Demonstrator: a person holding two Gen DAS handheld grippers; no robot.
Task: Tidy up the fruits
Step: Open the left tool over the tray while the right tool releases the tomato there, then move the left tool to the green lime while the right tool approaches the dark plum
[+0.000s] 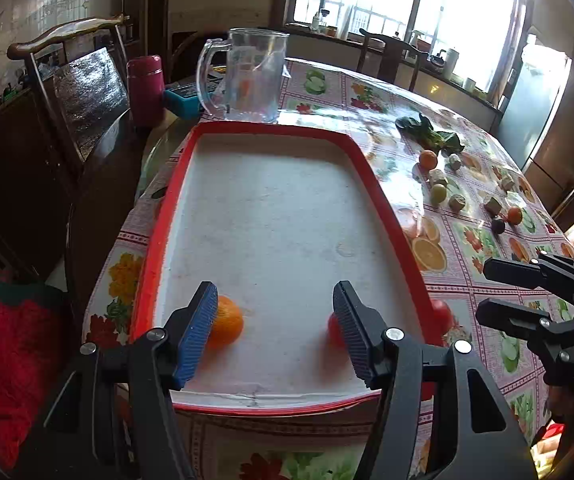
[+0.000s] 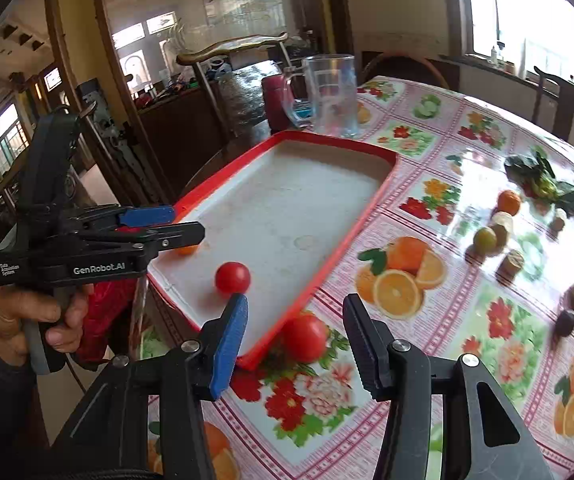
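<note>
A red-rimmed white tray (image 1: 381, 200) (image 2: 383, 188) lies on the flowered tablecloth. In it lie an orange (image 1: 227, 322) (image 2: 186, 249) and a small red tomato (image 1: 334, 330) (image 2: 232, 277). My left gripper (image 1: 273, 328) (image 2: 185, 222) is open and empty over the tray's near end, between those two. A bigger red tomato (image 2: 305, 338) (image 1: 442, 314) lies on the cloth just outside the tray's rim. My right gripper (image 2: 295, 344) (image 1: 487, 292) is open, its fingers on either side of that tomato.
More fruit lies further out on the table: an orange (image 1: 427, 159) (image 2: 509, 202), a green fruit (image 1: 438, 191) (image 2: 485, 237), a dark plum (image 1: 498, 225) (image 2: 565, 323), cut pieces and leafy greens (image 1: 431, 131) (image 2: 543, 182). A clear jug (image 1: 247, 76) (image 2: 329, 96) and red flask (image 1: 145, 90) stand behind the tray.
</note>
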